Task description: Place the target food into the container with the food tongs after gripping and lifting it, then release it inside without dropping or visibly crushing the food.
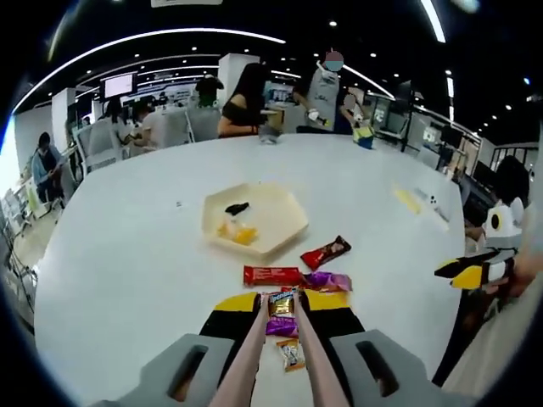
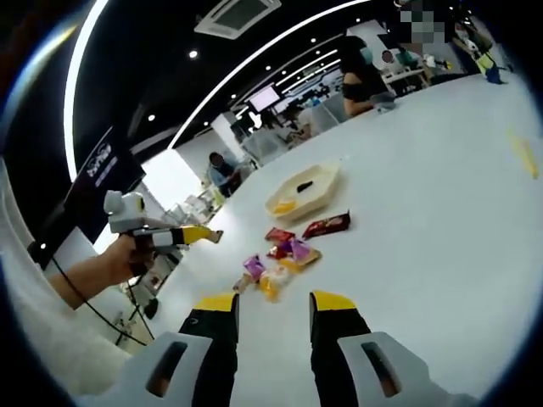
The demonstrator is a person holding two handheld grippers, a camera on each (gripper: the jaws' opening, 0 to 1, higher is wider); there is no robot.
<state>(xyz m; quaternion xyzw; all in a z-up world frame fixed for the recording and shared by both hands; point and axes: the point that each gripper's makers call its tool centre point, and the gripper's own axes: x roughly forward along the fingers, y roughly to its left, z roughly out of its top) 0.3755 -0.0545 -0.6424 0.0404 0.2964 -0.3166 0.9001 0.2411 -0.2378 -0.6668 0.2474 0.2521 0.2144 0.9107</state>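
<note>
My left gripper [image 1: 282, 303] is shut on pinkish food tongs [image 1: 246, 356] that run forward between its yellow-and-black jaws. The tong tips close around a blue-and-gold snack packet [image 1: 283, 300]; I cannot tell whether it is off the table. Beyond it lies a cream hexagonal tray [image 1: 270, 239] holding a black piece and a yellow piece. My right gripper [image 2: 271, 318] stands open over the white table, nothing between its fingers. It also appears at the right edge [image 1: 471, 270] of the left gripper view. In the right gripper view a hand holds the left gripper [image 2: 174, 236] at the left, with the tray [image 2: 318, 197] further off.
Loose snack packets lie near the tongs: a red one [image 1: 273, 275], a dark red one [image 1: 327, 252], purple ones [image 1: 329, 281] and an orange one [image 1: 291, 354]. The same cluster [image 2: 284, 254] lies ahead of the right gripper. People sit and stand past the table's far edge.
</note>
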